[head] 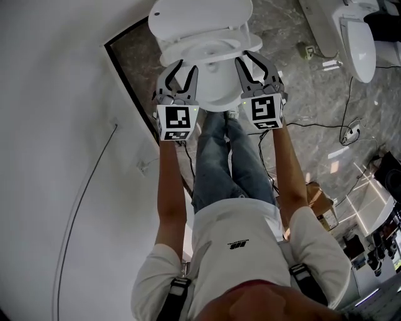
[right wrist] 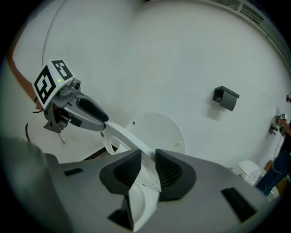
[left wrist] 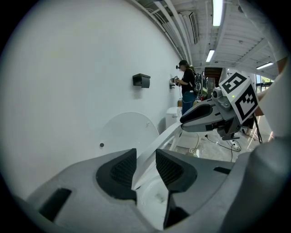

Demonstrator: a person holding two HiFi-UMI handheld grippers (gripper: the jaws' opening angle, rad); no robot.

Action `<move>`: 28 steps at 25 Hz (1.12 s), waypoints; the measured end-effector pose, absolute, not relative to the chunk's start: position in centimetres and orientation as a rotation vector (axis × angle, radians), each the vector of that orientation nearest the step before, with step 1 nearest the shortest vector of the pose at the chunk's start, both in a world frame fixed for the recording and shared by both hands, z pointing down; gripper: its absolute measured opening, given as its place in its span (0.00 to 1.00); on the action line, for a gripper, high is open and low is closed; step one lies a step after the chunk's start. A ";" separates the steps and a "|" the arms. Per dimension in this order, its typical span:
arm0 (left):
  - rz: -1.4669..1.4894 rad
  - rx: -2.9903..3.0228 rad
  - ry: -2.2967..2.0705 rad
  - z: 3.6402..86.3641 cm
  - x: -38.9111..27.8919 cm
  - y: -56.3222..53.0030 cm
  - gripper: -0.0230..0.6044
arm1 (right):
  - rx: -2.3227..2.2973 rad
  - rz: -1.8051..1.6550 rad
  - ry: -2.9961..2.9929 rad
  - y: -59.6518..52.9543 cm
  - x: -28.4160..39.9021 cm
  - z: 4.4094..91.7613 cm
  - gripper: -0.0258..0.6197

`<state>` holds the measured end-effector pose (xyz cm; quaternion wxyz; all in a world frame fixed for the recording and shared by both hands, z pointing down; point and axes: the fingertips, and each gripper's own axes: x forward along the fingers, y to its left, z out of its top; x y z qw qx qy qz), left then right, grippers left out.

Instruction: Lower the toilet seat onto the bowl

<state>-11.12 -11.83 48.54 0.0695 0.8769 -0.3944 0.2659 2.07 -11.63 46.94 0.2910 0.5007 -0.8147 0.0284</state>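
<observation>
The white toilet seat (head: 210, 45) stands half lowered, tilted above the bowl (head: 216, 81), with the round lid (head: 200, 14) upright behind it. My left gripper (head: 188, 66) holds the seat's left rim and my right gripper (head: 243, 56) holds its right rim. In the left gripper view the seat's edge (left wrist: 159, 139) runs between the pads of the left gripper (left wrist: 146, 159) and fills the gap, with the lid (left wrist: 127, 132) behind. In the right gripper view the rim (right wrist: 127, 136) sits likewise between the right gripper's (right wrist: 148, 166) pads. Each view shows the other gripper (left wrist: 186, 122) (right wrist: 102, 122) on the seat.
A white wall (head: 62, 125) runs close on the left, with a black box (left wrist: 142, 80) mounted on it. Other white toilets (head: 357, 44) stand at the right, and cables (head: 348, 135) and a cardboard box (head: 319, 204) lie on the marble floor. Another person (left wrist: 187, 86) stands far off.
</observation>
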 end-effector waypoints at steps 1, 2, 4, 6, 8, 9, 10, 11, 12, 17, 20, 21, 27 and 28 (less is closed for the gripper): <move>0.804 2.634 -1.191 48.7 -11.2 -11.6 0.25 | 1.328 0.077 -2.175 -11.4 2.0 47.1 0.19; 0.807 2.629 -1.196 48.8 -11.2 -11.3 0.26 | 1.320 0.077 -2.178 -11.1 2.0 47.2 0.19; 0.812 2.622 -1.206 48.9 -11.3 -10.8 0.26 | 1.304 0.077 -2.184 -10.7 1.9 47.3 0.20; 0.818 2.615 -1.211 49.1 -11.2 -10.4 0.26 | 1.292 0.076 -2.188 -10.2 2.0 47.5 0.20; 0.823 2.608 -1.217 49.2 -11.1 -10.1 0.26 | 1.282 0.077 -2.193 -9.9 2.1 47.6 0.20; 0.825 2.605 -1.222 49.3 -11.1 -10.0 0.26 | 1.278 0.077 -2.196 -9.8 2.1 47.7 0.20; 0.826 2.603 -1.227 49.3 -11.1 -9.9 0.26 | 1.275 0.076 -2.198 -9.8 2.1 47.7 0.20; 0.826 2.600 -1.232 49.3 -11.1 -9.8 0.26 | 1.273 0.075 -2.201 -9.6 2.1 47.7 0.20; 0.826 2.597 -1.236 49.4 -11.1 -9.7 0.26 | 1.271 0.074 -2.203 -9.5 2.1 47.7 0.20; 0.828 2.587 -1.249 49.8 -11.3 -9.0 0.26 | 1.257 0.071 -2.215 -8.8 1.9 48.1 0.20; 0.833 2.579 -1.260 49.8 -11.2 -8.6 0.26 | 1.246 0.073 -2.222 -8.5 2.1 48.1 0.20; 0.836 2.575 -1.263 49.8 -11.1 -8.5 0.26 | 1.243 0.074 -2.224 -8.4 2.1 48.1 0.20; 0.845 2.560 -1.274 50.3 -11.2 -7.5 0.26 | 1.223 0.077 -2.232 -7.4 2.1 48.6 0.20; 0.845 2.558 -1.276 50.4 -11.2 -7.4 0.26 | 1.219 0.076 -2.233 -7.3 2.0 48.7 0.20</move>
